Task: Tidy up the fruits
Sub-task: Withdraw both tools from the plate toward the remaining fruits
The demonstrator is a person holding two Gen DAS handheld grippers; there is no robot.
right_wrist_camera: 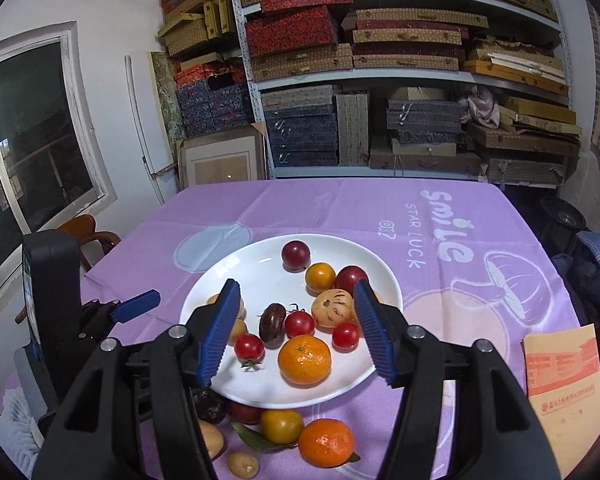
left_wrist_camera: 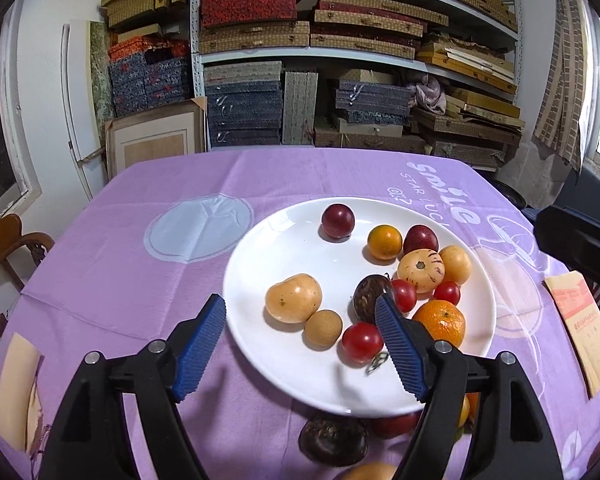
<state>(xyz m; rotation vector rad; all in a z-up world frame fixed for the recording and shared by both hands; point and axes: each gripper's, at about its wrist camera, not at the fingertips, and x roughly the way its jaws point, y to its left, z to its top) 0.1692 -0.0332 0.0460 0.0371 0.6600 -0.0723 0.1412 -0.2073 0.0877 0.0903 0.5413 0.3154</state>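
Most fruit sits on my white plate (right_wrist_camera: pixel 204 292) — both claws wide, empty — a mandarin (right_wrist_camera: pixel 326 442) and others still wait on the cloth (right_wrist_camera: pixel 300 208).

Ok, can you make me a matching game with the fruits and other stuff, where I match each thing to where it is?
Things:
1. big orange
2. small orange with a leaf
3. dark red plum
4. yellow booklet

Places:
A. far side of the white plate
B. on the purple tablecloth, nearer than the plate
C. near part of the plate
D. on the tablecloth, right of the plate

Pairs: 1-C, 2-B, 3-A, 4-D
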